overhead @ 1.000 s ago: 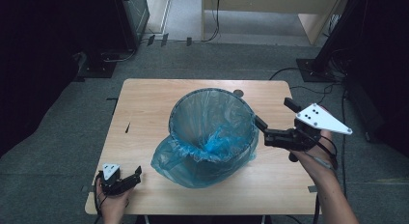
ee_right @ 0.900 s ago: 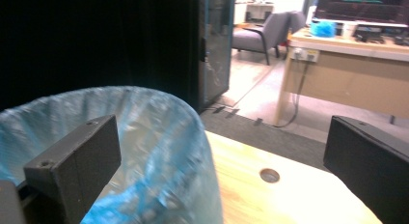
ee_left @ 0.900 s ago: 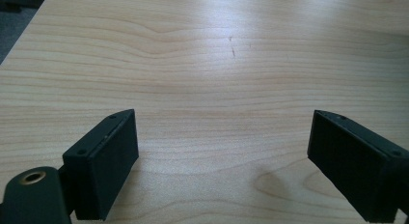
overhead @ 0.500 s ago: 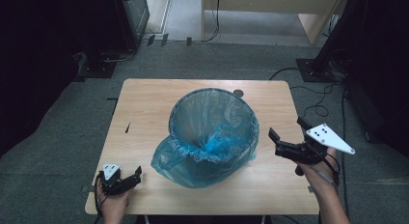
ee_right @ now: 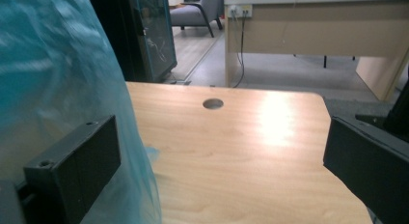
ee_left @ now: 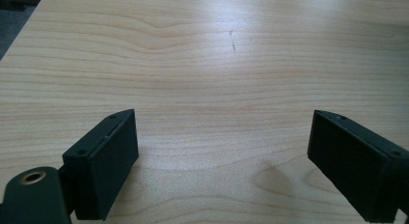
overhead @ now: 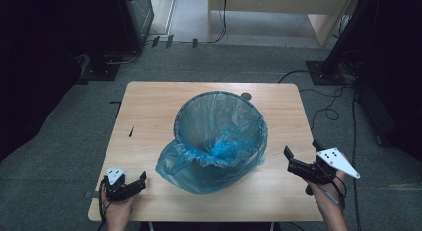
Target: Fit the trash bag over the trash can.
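The bin (overhead: pixel 219 126) with its blue liner (overhead: pixel 199 166) stands mid-table (overhead: pixel 149 106). The liner looks thin, light, slippery and easily torn; best gripped at the rim overhang. Both the left gripper (overhead: pixel 130 185) and right gripper (overhead: pixel 301 164), at the near corners, gape wide, holding nothing.

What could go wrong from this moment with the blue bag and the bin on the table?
1. The thin blue plastic bag bulges loosely over the front of the round mesh bin; a pull there could probably slip it off the rim or tear it.
2. The right gripper is open beside the bag near the edge of the light wooden table; a sideways push might tip the bin.
3. The left gripper is open and apart, so nothing steadies the bin.
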The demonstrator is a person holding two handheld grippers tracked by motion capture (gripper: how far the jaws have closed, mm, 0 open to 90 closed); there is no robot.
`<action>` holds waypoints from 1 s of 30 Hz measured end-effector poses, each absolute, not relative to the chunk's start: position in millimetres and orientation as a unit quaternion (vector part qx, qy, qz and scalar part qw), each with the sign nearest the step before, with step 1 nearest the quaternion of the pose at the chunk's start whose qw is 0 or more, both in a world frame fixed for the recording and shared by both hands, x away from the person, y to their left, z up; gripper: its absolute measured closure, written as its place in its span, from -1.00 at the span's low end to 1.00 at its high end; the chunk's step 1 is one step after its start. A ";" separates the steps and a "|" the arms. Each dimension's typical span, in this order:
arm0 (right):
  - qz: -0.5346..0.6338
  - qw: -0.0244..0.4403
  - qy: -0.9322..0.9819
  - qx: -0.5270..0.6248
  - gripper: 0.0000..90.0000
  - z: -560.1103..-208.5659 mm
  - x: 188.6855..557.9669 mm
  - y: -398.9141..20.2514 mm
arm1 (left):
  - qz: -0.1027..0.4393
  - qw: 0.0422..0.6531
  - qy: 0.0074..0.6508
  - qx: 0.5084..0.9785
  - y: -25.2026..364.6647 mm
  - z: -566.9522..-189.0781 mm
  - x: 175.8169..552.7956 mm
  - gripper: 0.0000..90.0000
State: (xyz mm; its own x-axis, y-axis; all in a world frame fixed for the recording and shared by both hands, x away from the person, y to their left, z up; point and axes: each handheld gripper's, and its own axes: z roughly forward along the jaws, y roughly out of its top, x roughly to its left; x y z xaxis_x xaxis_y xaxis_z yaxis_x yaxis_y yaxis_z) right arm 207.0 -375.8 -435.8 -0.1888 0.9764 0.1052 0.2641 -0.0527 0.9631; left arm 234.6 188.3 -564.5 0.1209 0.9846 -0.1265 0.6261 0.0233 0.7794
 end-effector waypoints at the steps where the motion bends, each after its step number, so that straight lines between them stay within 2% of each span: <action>1: 0.498 0.356 0.587 0.530 -1.00 -440.2 206.1 -377.5 | 0.246 0.364 0.616 0.654 188.3 -564.5 234.6 -0.75; 17: 0.445 0.347 0.573 0.594 -1.00 -520.8 198.7 -399.6 | 0.247 0.362 0.617 0.654 188.0 -564.5 234.8 -0.75; 30: 0.361 0.319 0.596 0.642 -1.00 -562.2 206.2 -407.3 | 0.237 0.354 0.619 0.660 188.1 -565.1 237.3 -0.75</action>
State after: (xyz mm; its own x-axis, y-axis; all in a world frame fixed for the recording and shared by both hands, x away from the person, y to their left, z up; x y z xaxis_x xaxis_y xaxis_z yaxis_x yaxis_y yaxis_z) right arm 206.2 -407.3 -562.2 0.0280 0.9960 0.0845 0.5354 -0.0863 0.8402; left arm 237.3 188.1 -565.1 0.1215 0.9848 -0.1245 0.6489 0.0161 0.7607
